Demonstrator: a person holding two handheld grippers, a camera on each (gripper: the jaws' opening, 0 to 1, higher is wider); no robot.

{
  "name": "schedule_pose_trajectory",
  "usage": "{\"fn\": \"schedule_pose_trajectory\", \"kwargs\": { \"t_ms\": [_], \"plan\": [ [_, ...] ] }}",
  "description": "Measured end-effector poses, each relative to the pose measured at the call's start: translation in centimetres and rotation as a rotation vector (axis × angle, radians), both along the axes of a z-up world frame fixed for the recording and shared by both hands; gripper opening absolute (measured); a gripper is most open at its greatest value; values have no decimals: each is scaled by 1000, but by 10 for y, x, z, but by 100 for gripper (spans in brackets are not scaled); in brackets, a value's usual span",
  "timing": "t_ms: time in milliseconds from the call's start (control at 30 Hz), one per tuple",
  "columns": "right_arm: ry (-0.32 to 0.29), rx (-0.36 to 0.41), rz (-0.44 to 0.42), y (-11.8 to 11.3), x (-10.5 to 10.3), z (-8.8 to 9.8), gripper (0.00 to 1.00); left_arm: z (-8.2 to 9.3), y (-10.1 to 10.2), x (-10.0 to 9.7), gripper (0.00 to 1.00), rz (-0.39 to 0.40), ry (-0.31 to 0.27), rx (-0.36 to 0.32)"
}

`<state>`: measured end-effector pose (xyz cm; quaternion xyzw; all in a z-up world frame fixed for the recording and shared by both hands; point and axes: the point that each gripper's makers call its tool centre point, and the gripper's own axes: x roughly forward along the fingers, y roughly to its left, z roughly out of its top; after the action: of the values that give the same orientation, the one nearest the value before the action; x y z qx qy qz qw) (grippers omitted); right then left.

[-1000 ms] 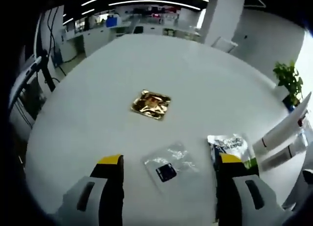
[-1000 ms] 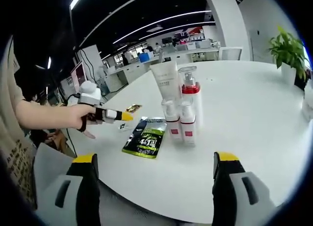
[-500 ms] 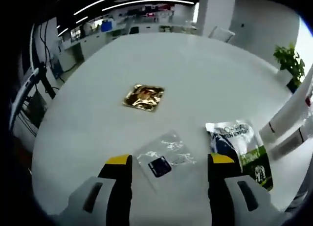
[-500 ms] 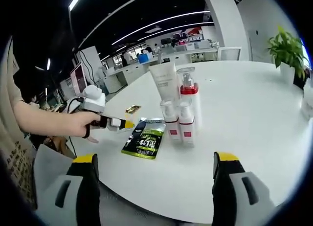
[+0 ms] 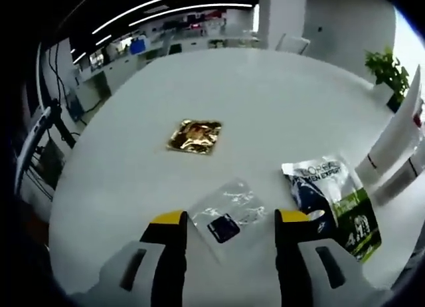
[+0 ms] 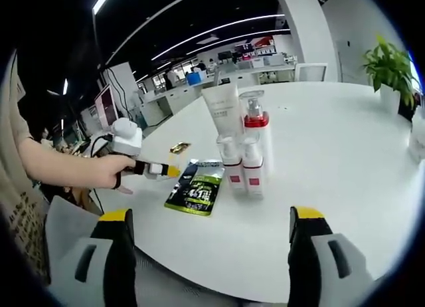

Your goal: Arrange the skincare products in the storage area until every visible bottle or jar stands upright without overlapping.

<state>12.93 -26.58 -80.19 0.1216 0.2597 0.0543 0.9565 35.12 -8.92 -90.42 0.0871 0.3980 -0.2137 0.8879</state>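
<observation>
While the left gripper (image 5: 228, 217) hangs low over the round white table (image 5: 265, 101), its yellow-tipped jaws stand apart with a clear plastic sachet with a dark blue label (image 5: 226, 216) lying flat between them — not pinched, just sitting on the tabletop. Just right of that is a flat dark blue and lime green sachet with white lettering (image 5: 332, 204), and further up the table a shiny gold foil square packet (image 5: 194, 135) lies on its own, well apart from both.

From the right gripper view, the skincare stuff is clustered mid-table, all upright: a tall white squeeze tube (image 6: 224, 111), a clear pump bottle with a red collar (image 6: 257, 131), and two small clear bottles with pink-red labels (image 6: 243, 167) in front, touching or nearly so. The green sachet lies just left of them. The right gripper (image 6: 209, 217) is spread wide, holding nothing, near the table edge. A person's hand (image 6: 109, 171) holds the left gripper over the sachets.
</observation>
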Motion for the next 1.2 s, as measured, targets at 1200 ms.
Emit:
{"fn": "schedule_pose_trajectory", "kwargs": {
  "t_ms": [1200],
  "plan": [
    [-69, -5, 28, 2, -1, 12, 96, 55, 7, -33, 38, -176, -125, -50]
  ]
}}
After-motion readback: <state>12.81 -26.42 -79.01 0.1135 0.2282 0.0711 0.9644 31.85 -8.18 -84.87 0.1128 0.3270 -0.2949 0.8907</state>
